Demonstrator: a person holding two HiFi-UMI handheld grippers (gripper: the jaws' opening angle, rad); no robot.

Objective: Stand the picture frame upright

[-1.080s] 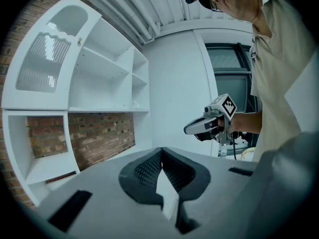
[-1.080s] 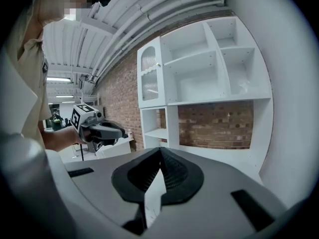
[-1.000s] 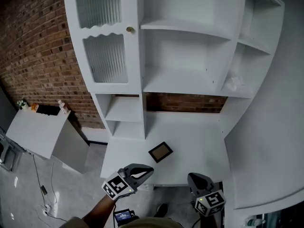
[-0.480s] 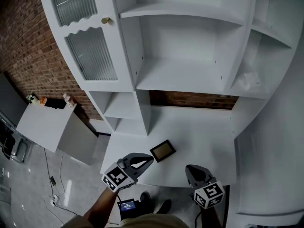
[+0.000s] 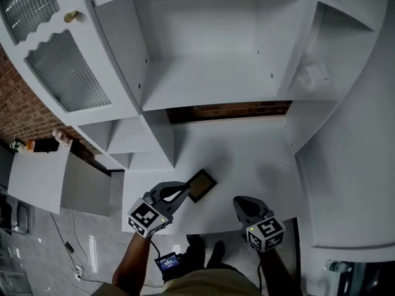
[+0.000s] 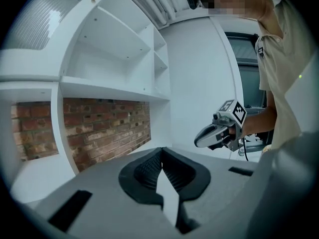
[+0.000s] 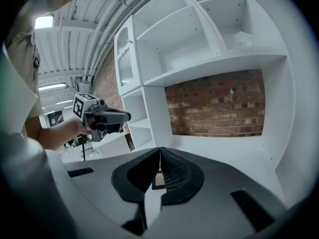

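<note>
White desk top [image 5: 247, 159] sits under a white shelf unit [image 5: 203, 82], and a strip of red brick wall [image 5: 228, 111] shows behind it at twelve o'clock. The picture frame [image 5: 202, 184], dark-rimmed with a tan face, lies flat on the desk near the front edge, at about seven o'clock from the desk's middle. The left gripper [image 5: 182, 190] points in from the frame's eight o'clock, its jaws closed together with nothing between them. From above its tip overlaps the frame's near edge, and I cannot tell whether it touches. The right gripper [image 5: 239, 203] hangs at the frame's four o'clock, apart from it, over the desk's front edge. Its jaws are pressed together and empty, and the frame shows small beyond the tips.
</note>
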